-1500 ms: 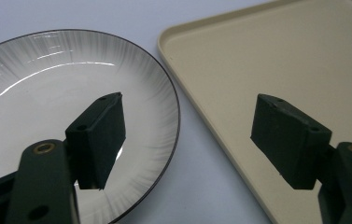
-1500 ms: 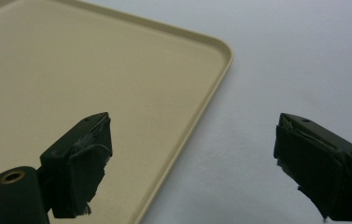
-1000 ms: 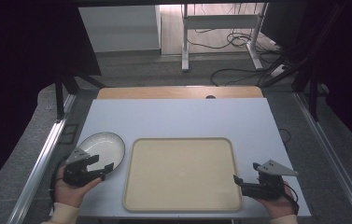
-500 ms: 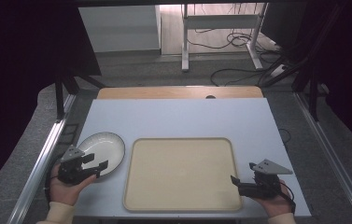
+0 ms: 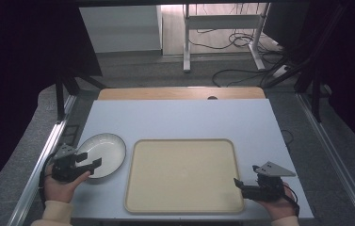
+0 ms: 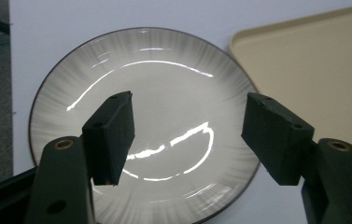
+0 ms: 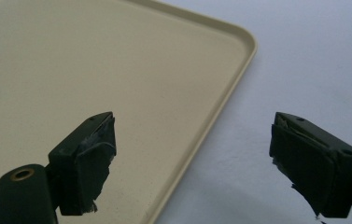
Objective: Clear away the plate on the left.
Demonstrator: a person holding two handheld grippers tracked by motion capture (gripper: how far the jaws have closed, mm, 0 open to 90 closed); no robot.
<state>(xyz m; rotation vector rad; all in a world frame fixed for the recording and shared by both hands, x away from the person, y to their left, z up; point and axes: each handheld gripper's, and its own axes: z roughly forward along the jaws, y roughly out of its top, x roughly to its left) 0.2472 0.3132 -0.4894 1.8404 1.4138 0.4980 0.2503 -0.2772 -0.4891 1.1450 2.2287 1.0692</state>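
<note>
high view: a pale blue-grey desk (image 5: 180, 120) carried a beige tray (image 5: 183, 174) near the front middle and a white plate (image 5: 100, 154) with a dark rim just left of the tray, close to it but apart. the left tool (image 5: 88, 163) sat at the front left of the desk, held in the person's left hand (image 5: 61, 184), its tips reaching over the near left part of the plate. the right tool (image 5: 241, 184) sat at the front right, held in the right hand (image 5: 278, 202), grey three-cornered plate on top, tips over the tray's front right corner. a wooden strip ran along the desk's far edge. cables lay on the floor beyond the desk, by a white metal stand.

left gripper view: left tool (image 6: 190, 128) had its jaws wide apart with nothing between them. it hung over the plate (image 6: 164, 74), which was glossy with streaky light reflections and lay flat on the desk. the tray's (image 6: 313, 60) corner showed at upper right, a strip of desk between it and the plate.

right gripper view: right tool (image 7: 192, 154) also had its jaws wide apart, gripping nothing. one jaw stood over the tray (image 7: 94, 60), the other over bare desk (image 7: 313, 56), so the tray's raised rim ran between them. whether the tips touched the surface could not be told. pads looked worn and frayed.
</note>
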